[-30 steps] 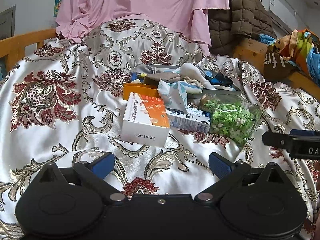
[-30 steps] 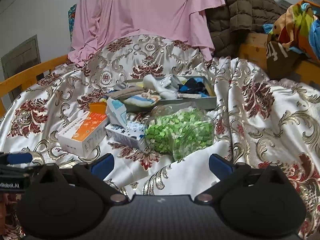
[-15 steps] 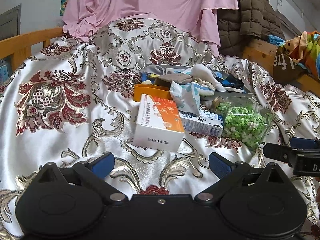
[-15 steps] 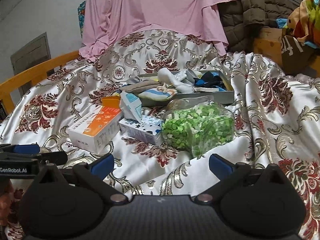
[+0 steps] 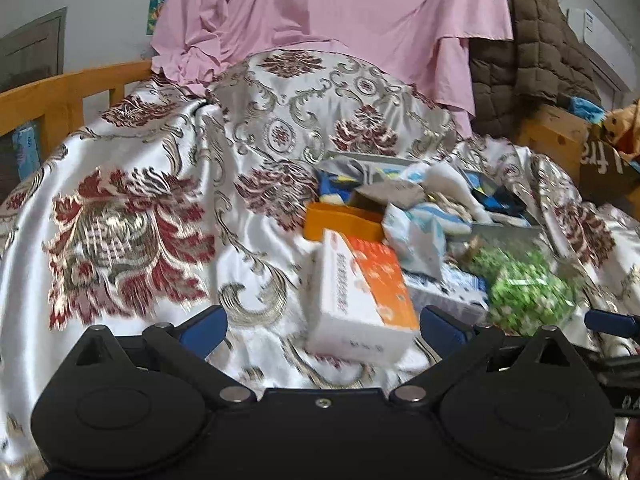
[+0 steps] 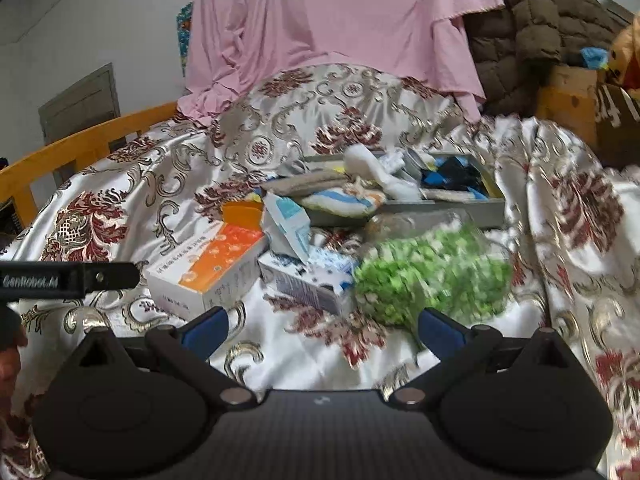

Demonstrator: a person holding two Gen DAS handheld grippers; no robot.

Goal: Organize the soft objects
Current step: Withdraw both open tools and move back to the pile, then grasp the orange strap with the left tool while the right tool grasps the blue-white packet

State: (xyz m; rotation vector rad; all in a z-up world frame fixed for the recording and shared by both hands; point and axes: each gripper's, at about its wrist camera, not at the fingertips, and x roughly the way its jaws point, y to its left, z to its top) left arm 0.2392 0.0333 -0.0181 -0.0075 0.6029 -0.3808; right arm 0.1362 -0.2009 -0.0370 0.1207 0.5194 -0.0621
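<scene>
A pile of items lies on a patterned satin cloth. A grey tray holds socks and soft cloths. In front lie a white-orange box, also in the right wrist view, a blue-white packet, a small blue-white box and a clear bag of green pieces, also in the left wrist view. My left gripper is open just before the white-orange box. My right gripper is open just before the small box and green bag.
An orange container sits behind the white-orange box. A pink sheet and brown quilted jacket hang behind. A wooden rail runs along the left. A cardboard box stands at the right.
Both grippers have moved forward toward the pile, which looms larger. The left view has shifted so the white-orange box sits between its fingers. Both stay open.
</scene>
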